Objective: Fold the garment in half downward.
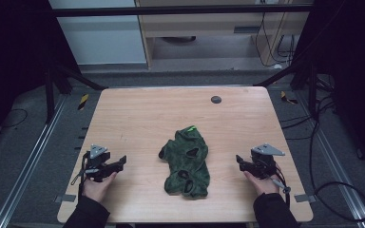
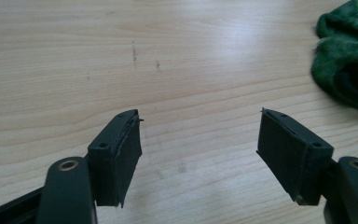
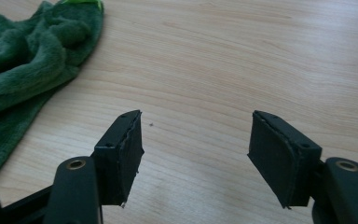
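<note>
A crumpled dark green cloth [image 1: 186, 162] with a bright green tag lies in the middle of the wooden table [image 1: 142, 114]. My left gripper [image 1: 122, 161] rests near the table's front left, held in a hand, pointing right toward the cloth but well apart from it. In the left gripper view the gripper [image 2: 200, 135] stands open over bare wood, the cloth [image 2: 349, 65] at the upper right. My right gripper [image 1: 239, 160] sits at the front right, pointing left at the cloth. Its jaws [image 3: 196, 135] are open and empty, the cloth [image 3: 28, 60] at the upper left.
A small dark round disc [image 1: 216, 99] lies near the table's far edge. Cables [image 1: 332, 185] trail on the floor to the right. Black frame struts [image 1: 76, 78] stand at the far corners. A wooden cabinet [image 1: 209, 28] stands beyond the table.
</note>
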A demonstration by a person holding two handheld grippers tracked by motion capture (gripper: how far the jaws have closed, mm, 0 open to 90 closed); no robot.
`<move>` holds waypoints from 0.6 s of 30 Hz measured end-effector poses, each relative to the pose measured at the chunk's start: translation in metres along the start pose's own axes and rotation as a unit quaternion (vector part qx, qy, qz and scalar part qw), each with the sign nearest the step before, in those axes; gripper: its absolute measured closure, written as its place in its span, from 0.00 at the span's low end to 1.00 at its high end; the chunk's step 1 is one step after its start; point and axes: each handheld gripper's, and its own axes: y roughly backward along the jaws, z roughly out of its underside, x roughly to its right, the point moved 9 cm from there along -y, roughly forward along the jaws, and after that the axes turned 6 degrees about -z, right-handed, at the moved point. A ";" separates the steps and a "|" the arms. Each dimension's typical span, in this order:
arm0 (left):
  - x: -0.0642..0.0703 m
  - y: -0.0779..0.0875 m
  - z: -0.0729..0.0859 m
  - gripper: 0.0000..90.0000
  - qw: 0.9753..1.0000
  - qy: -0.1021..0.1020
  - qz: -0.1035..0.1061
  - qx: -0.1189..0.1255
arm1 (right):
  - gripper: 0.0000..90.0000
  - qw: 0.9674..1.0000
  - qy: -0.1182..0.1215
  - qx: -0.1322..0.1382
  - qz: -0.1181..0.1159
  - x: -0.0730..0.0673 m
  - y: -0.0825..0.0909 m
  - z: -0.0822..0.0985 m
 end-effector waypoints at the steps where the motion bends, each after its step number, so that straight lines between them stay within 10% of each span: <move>1: 0.003 0.001 -0.001 0.33 1.000 -0.001 0.003 0.002 | 0.39 1.000 0.002 0.000 -0.005 -0.002 0.001 -0.001; 18: 0.031 0.006 -0.013 0.41 0.998 -0.029 0.059 0.008 | 0.41 0.998 0.020 0.002 -0.067 -0.035 0.003 -0.018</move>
